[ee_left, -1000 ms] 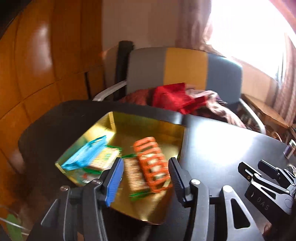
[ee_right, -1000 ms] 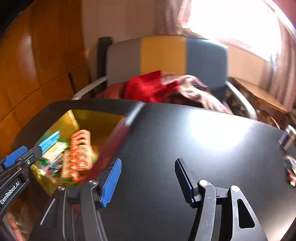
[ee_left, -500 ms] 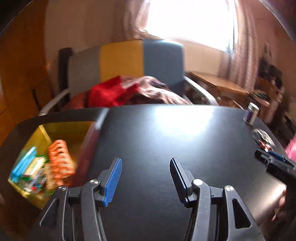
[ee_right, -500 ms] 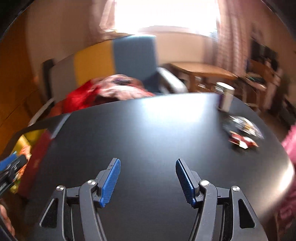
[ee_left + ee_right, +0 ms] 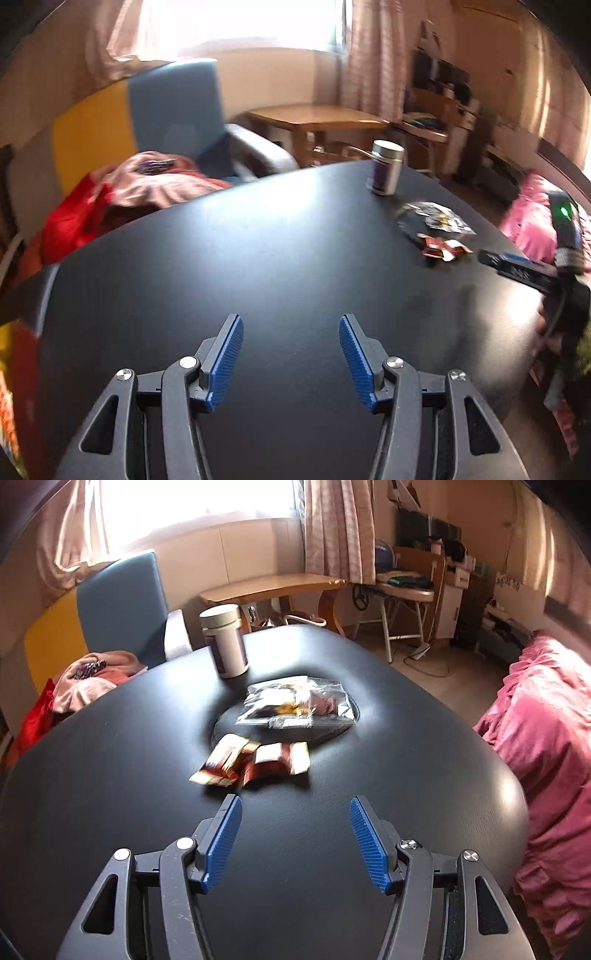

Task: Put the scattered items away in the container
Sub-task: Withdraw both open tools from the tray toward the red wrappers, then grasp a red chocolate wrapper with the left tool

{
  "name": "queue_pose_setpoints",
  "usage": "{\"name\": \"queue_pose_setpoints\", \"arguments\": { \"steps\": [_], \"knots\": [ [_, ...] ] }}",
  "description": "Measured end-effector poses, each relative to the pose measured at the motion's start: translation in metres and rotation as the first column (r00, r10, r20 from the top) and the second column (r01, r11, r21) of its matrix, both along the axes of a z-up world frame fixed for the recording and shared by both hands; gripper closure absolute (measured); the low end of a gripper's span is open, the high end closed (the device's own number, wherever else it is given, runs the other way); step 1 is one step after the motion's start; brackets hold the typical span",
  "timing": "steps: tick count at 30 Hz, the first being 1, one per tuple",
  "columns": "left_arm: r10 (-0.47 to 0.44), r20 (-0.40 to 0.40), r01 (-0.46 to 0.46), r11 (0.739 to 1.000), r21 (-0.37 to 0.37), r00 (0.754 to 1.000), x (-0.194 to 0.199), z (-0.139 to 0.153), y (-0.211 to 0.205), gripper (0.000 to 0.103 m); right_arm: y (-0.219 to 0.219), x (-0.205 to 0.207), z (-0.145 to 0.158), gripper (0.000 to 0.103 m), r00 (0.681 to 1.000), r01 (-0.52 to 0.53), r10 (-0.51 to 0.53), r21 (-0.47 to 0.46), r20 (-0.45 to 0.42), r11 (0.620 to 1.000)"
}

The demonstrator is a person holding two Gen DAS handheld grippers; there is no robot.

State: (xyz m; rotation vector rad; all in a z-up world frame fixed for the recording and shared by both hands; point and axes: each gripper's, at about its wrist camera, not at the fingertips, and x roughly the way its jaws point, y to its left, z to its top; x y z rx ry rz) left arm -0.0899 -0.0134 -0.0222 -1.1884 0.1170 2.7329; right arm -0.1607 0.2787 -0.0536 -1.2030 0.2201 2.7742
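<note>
A lived-in room of a home is shown, not a workplace. A window [image 5: 192, 498] is hung with patterned curtains [image 5: 336, 528]. An armchair [image 5: 118, 602] in blue and yellow panels is heaped with crumpled clothes [image 5: 92, 679]. A pink ruffled bedspread [image 5: 546, 746] is seen at the right edge. A small wooden table [image 5: 273, 585] and a cluttered desk [image 5: 424, 565] with a chair [image 5: 404, 594] are placed along the far wall. Snack packets [image 5: 255, 762] and a jar [image 5: 224, 640] are scattered on the dark surface [image 5: 110, 775].
</note>
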Motion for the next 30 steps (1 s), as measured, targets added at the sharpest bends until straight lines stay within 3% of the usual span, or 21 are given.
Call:
{"name": "queue_pose_setpoints", "arguments": {
  "steps": [8,14,19,23,25,27,30],
  "knots": [
    [-0.077,0.055,0.078,0.997,-0.011,0.995,-0.040,-0.021,0.044,0.048,0.010,-0.062,-0.012,0.046,0.995,-0.079,0.080,-0.021,0.058,0.997],
    [-0.096,0.068,0.097,0.995,-0.009,0.993,-0.054,-0.027,0.048,0.048,0.004,-0.073,-0.026,0.058,0.978,-0.168,0.171,-0.042,0.118,0.985],
    [-0.102,0.075,0.102,0.995,-0.005,0.992,-0.060,-0.029,0.050,0.048,-0.012,-0.045,-0.024,0.058,0.944,-0.300,0.306,-0.068,0.122,0.952],
    [-0.109,0.081,0.109,0.994,-0.001,0.991,-0.065,-0.031,0.051,0.048,-0.023,-0.008,-0.019,0.057,0.905,-0.389,0.412,-0.180,0.109,0.903],
    [-0.134,0.083,0.134,0.991,0.007,0.987,-0.068,-0.031,0.057,0.048,-0.022,0.013,-0.013,0.057,0.909,-0.384,0.408,-0.208,0.088,0.900],
    [-0.165,0.080,0.164,0.986,0.020,0.983,-0.073,-0.029,0.064,0.048,-0.016,0.030,-0.008,0.048,0.927,-0.348,0.368,-0.200,0.070,0.916],
    [-0.240,0.082,0.237,0.970,0.046,0.967,-0.086,-0.024,0.085,0.048,-0.005,0.054,-0.004,0.048,0.953,-0.282,0.297,-0.191,0.053,0.940]
  ]
}}
